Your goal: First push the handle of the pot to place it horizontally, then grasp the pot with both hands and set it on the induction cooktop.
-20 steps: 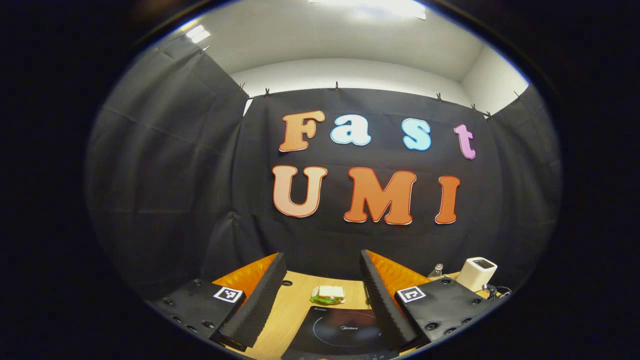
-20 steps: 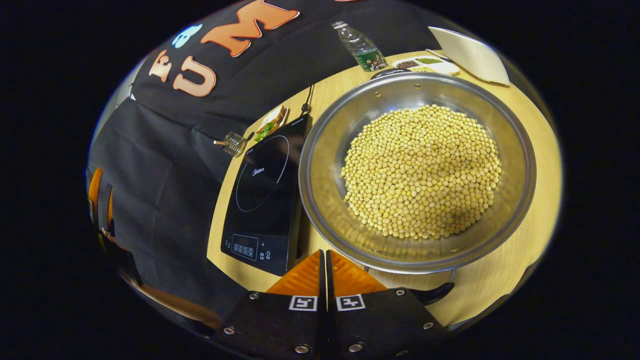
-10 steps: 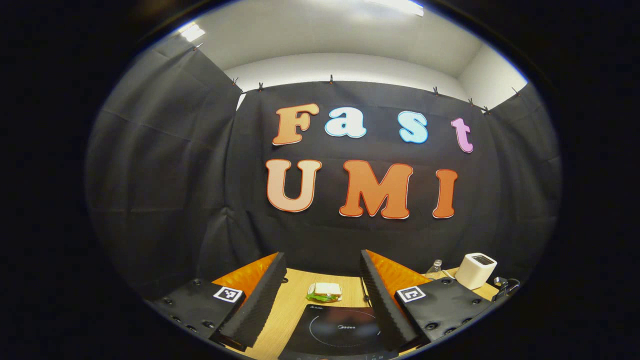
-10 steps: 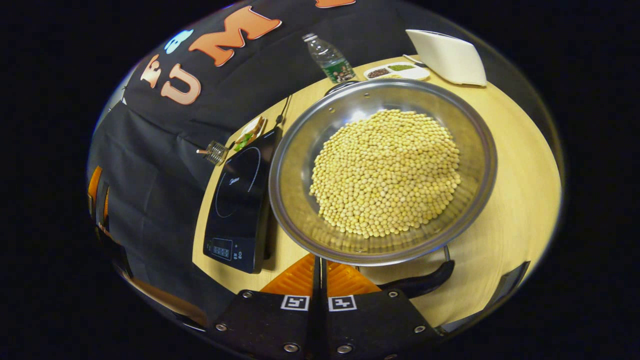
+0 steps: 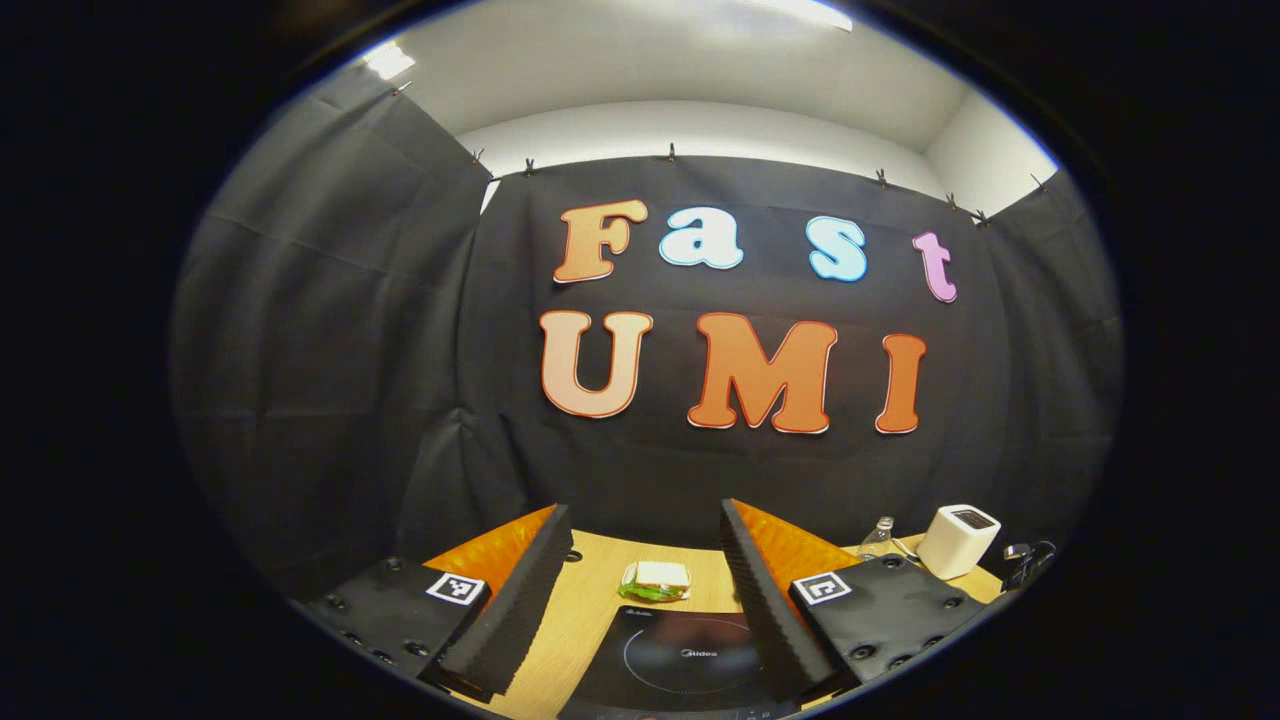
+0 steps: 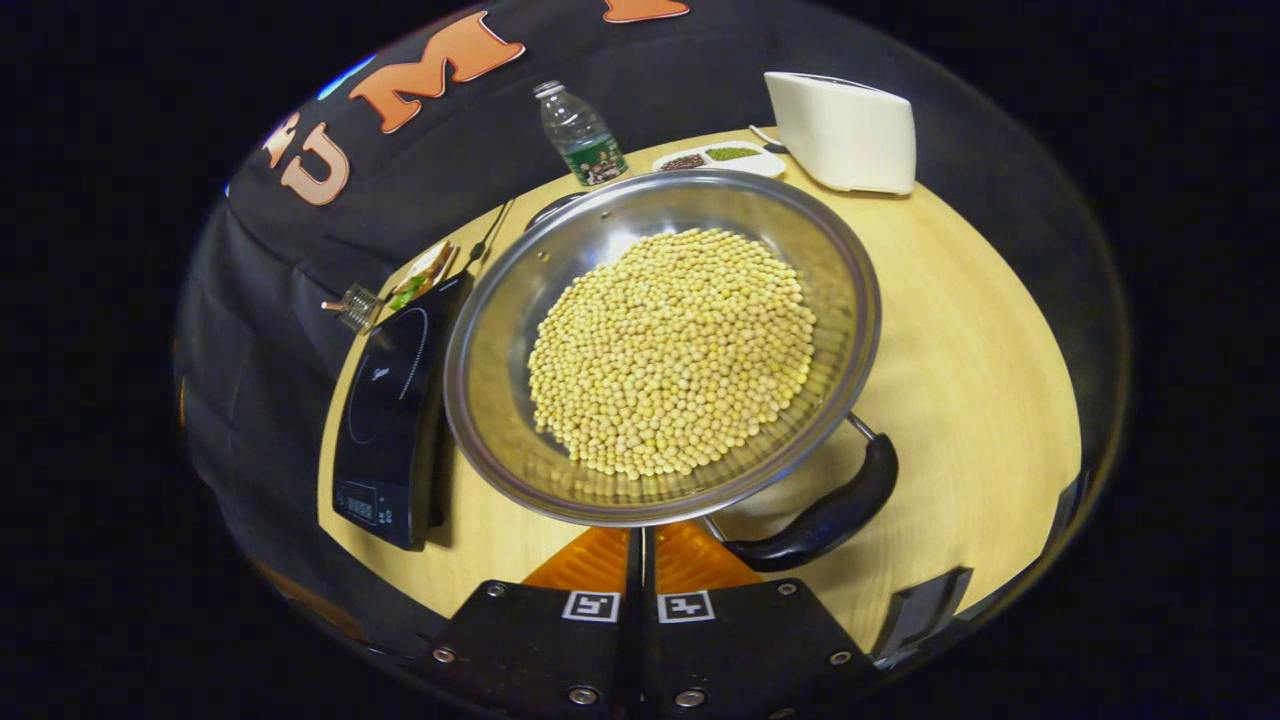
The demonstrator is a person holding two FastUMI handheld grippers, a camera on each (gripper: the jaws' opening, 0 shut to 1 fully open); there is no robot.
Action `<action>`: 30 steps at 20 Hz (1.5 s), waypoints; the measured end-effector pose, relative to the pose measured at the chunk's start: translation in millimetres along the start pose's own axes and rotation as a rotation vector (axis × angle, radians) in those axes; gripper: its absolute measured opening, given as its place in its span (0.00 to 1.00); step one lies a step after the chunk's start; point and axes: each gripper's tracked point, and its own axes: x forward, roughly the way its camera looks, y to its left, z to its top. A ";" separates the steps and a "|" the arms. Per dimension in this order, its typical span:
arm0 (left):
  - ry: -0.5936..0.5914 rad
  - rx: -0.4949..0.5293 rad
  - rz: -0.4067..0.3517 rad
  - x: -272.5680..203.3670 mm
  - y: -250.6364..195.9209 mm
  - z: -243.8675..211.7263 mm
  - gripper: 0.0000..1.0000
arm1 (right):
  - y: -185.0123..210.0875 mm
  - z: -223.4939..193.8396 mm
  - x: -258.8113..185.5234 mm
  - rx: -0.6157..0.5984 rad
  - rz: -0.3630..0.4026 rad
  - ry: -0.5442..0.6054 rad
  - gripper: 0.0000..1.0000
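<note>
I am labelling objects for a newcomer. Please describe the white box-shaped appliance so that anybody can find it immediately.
Start at the round light wooden table, then the big steel pot of yellow beans. At the far table edge behind the pot stands the white box-shaped appliance, beside a small white tray and a clear plastic bottle. It is the tall, solid white block there.

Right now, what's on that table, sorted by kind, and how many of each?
Cookware: 2, pot of beans, induction cooktop
Food: 2, sandwich, divided dish
Bottles: 1, water bottle
White appliances: 1, white box
Total: 6
</note>
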 end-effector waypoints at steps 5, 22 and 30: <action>-0.020 0.007 0.012 -0.2 3.6 2.3 0.97 | -37.7 20.7 -2.3 0.032 -0.107 -0.028 0.00; 0.005 0.037 0.025 7.1 9.9 -9.3 0.97 | -101.3 77.6 -1.5 0.069 -0.276 -0.078 0.00; -0.003 0.065 0.028 1.9 13.5 -6.1 0.95 | -112.1 105.7 -3.7 0.011 -0.326 -0.064 0.00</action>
